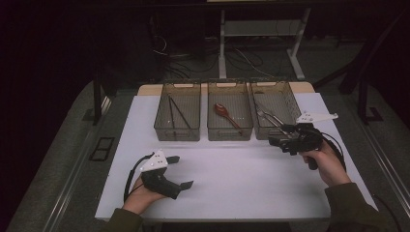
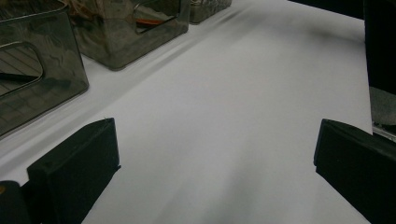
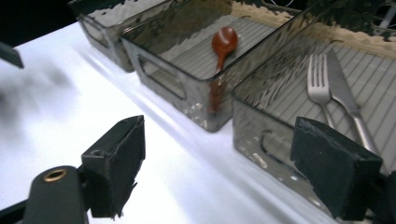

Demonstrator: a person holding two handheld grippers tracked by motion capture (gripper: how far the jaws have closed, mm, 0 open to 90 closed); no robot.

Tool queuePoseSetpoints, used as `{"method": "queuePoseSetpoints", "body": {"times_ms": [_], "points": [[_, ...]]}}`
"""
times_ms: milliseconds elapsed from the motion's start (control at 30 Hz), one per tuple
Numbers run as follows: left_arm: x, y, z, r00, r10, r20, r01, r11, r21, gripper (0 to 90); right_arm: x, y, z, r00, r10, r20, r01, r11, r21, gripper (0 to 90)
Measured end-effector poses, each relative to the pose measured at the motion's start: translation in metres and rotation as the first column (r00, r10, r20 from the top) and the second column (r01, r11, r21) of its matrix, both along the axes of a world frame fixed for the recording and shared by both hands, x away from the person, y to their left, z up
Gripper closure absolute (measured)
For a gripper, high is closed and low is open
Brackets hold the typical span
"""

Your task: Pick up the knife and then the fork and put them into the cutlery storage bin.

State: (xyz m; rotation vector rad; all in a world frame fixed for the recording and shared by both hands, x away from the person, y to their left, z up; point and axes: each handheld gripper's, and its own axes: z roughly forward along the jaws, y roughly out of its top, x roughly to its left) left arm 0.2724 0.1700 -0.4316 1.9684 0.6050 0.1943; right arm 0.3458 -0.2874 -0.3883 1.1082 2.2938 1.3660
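Three smoky see-through bins stand in a row at the back of the white table (image 1: 232, 183). The left bin (image 1: 177, 132) holds black chopsticks (image 1: 175, 112). In the middle bin (image 1: 229, 132) lies a red spoon (image 1: 226, 115) (image 3: 223, 44). A fork (image 3: 317, 79) and a knife (image 3: 343, 91) rest in the right bin (image 1: 286, 99) (image 3: 271, 135). My left gripper (image 1: 183, 171) (image 2: 215, 130) is open over bare table at the front left. My right gripper (image 1: 279, 135) (image 3: 219, 126) is open just in front of the right bin, nothing between its jaws.
A wooden strip (image 1: 150, 89) shows behind the bins. Past the table's far edge, cables and the feet of a white desk frame (image 1: 222, 58) lie on the dark floor. Dark frame rails (image 1: 96, 96) flank the table on both sides.
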Motion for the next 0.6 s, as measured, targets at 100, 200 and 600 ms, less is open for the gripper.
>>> {"method": "queuePoseSetpoints", "body": {"times_ms": [100,200,600], "points": [[0.0,0.0,0.0,1.0,0.001,0.001,-0.001,1.0,0.0,0.0,-0.007,0.0,-0.003,0.9999,0.014,0.001,-0.014,1.0,0.01,17.4],[0.0,0.0,0.0,1.0,0.002,0.001,-0.002,1.0,0.0,0.0,-0.013,0.0,-0.006,0.9998,0.022,-0.001,-0.022,1.0,0.002,17.4],[-0.001,0.0,0.001,0.9999,-0.008,0.006,0.008,0.9999,0.006,0.0,-0.035,-0.006,-0.018,0.9992,0.039,-0.01,-0.039,0.999,0.001,17.4]]}}
